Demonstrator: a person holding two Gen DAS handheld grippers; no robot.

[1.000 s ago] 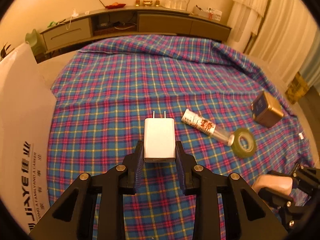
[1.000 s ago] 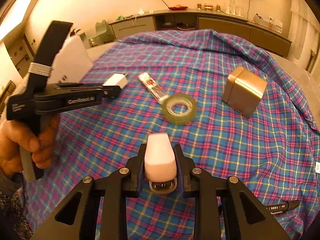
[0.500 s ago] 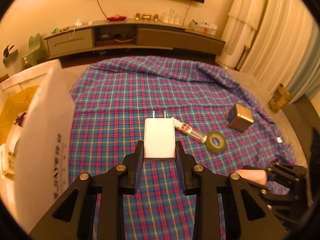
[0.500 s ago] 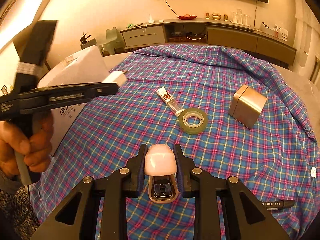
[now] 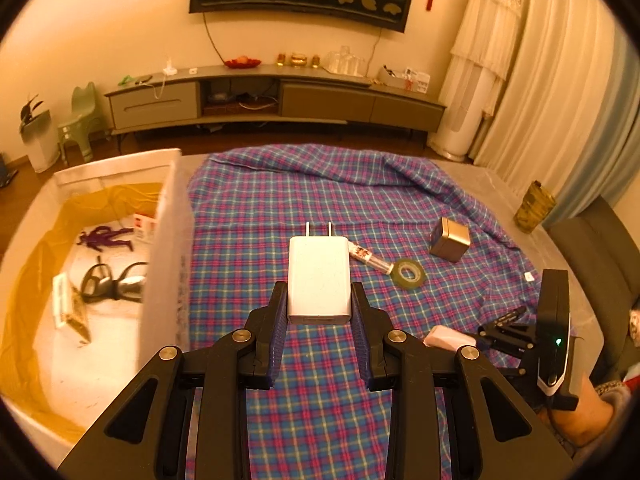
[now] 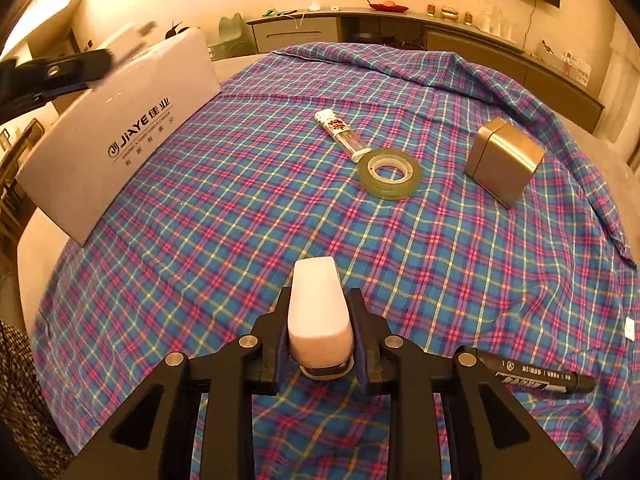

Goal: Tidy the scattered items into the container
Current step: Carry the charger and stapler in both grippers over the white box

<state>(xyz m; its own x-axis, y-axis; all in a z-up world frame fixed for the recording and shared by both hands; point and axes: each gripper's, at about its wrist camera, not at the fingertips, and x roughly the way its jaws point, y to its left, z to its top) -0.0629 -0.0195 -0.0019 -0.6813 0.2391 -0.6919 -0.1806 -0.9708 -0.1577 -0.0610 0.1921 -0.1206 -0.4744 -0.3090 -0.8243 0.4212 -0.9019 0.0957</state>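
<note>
My left gripper is shut on a white plug charger, held high above the plaid cloth, just right of the white container. My right gripper is shut on a small pink-white stapler, held low over the cloth's near side; it also shows in the left wrist view. On the cloth lie a labelled tube, a tape roll, a gold tin and a black marker.
The container stands at the cloth's left edge and holds glasses, a purple figure and cards. A TV cabinet runs along the far wall. A chair stands at the right.
My left gripper has risen and swung left with the charger, so the container's inside now shows. My right gripper has stayed shut on the stapler and shifted slightly.
</note>
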